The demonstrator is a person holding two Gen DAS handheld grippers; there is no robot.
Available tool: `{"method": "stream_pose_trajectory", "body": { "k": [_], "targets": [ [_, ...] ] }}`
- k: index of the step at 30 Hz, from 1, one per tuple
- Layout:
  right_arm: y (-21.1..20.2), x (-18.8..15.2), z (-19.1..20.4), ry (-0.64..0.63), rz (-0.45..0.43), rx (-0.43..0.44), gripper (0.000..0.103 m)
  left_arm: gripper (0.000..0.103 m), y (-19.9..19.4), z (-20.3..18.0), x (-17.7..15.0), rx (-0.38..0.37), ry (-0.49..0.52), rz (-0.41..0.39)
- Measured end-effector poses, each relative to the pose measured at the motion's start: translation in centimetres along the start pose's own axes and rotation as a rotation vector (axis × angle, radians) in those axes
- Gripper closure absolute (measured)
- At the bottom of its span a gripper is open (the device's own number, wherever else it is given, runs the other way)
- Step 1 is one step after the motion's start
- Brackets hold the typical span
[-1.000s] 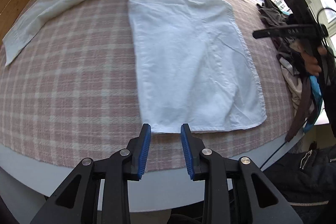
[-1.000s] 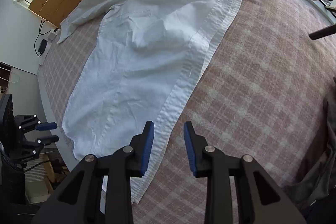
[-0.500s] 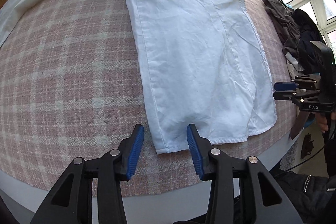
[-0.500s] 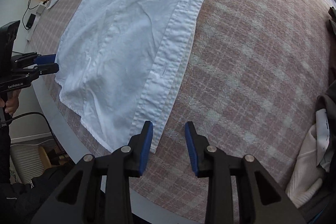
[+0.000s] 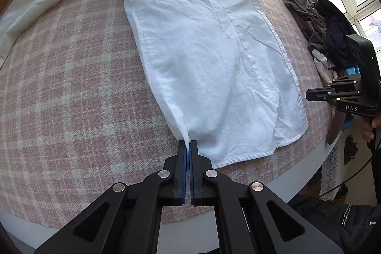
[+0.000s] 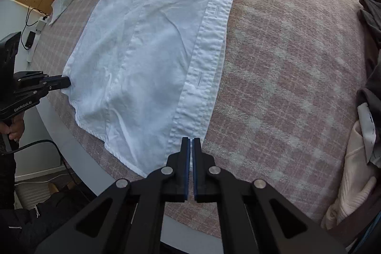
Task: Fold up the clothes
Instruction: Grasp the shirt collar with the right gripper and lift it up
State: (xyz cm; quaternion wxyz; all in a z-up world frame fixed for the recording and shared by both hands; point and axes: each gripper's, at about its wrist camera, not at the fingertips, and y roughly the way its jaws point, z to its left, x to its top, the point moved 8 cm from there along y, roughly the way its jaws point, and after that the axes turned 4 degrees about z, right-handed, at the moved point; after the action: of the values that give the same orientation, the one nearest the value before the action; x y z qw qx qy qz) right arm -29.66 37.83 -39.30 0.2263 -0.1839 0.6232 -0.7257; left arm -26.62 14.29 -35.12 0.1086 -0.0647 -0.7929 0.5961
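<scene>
Left tool [image 5: 189, 143] closing on the white shirt [image 5: 202, 51] hem corner at lower centre; right tool [image 6: 191, 141] clamped shut on its placket corner

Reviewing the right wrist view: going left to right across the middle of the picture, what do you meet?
Left gripper at the shirt's corner → white shirt → its buttonhole placket → bare pink plaid cloth → heap of clothes at the right edge.
</scene>
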Motion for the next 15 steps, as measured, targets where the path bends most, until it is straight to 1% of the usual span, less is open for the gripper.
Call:
{"method": "stream_pose_trajectory", "body": {
  "k": [1, 2, 3, 4, 6, 7, 8, 9, 10, 11, 13, 15],
  "targets": [
    [-0.3, -0.4, -0.1, -0.032, 0.032, -0.037, 0.1, 0.091, 0.0, 0.2, -0.2, 0.022, 0.011, 0.016],
    [-1.0, -0.4, -0.4, -0.042, 0.047, -0.05, 0.099, 0.089, -0.3, 0.7, -0.3, 0.05, 0.017, 0.02],
    [-2.0, -0.2, -0.8, -0.035, 0.049, -0.047, 0.098, 0.092, -1.0, 1.1, -0.2, 0.068, 0.017, 0.014],
    [-3.4, 0.3, -1.1, -0.026, 0.027, -0.024, 0.098, 0.093, -1.7, 1.5, -0.1, 0.079, 0.015, 0.004],
    [-7.2, 2.4, -2.0, 0.026, -0.068, 0.032, 0.097, 0.092, -4.1, 1.8, 0.8, 0.087, 0.014, -0.037],
    [-9.2, 3.7, -2.5, 0.033, -0.118, 0.043, 0.096, 0.092, -5.4, 1.9, 1.6, 0.1, 0.018, -0.063],
    [-10.9, 5.2, -2.5, 0.034, -0.17, 0.035, 0.093, 0.092, -6.8, 1.9, 2.5, 0.12, 0.024, -0.091],
    [-12.6, 7.0, -2.2, 0.036, -0.224, 0.019, 0.084, 0.091, -8.3, 2.1, 3.8, 0.141, 0.028, -0.122],
    [-14.0, 9.1, -1.9, 0.028, -0.271, -0.002, 0.08, 0.091, -9.8, 2.4, 5.3, 0.164, 0.03, -0.155],
    [-15.3, 11.5, -1.7, 0.014, -0.314, -0.025, 0.076, 0.09, -10.5, 2.5, 6.6, 0.19, 0.035, -0.181],
    [-17.0, 15.8, -2.8, 0.016, -0.38, -0.041, 0.076, 0.09, -11.7, 3.5, 10.0, 0.243, 0.045, -0.217],
    [-17.5, 19.2, -4.4, 0.036, -0.407, -0.047, 0.076, 0.09, -12.3, 3.8, 12.3, 0.247, 0.044, -0.236]
  ]
}}
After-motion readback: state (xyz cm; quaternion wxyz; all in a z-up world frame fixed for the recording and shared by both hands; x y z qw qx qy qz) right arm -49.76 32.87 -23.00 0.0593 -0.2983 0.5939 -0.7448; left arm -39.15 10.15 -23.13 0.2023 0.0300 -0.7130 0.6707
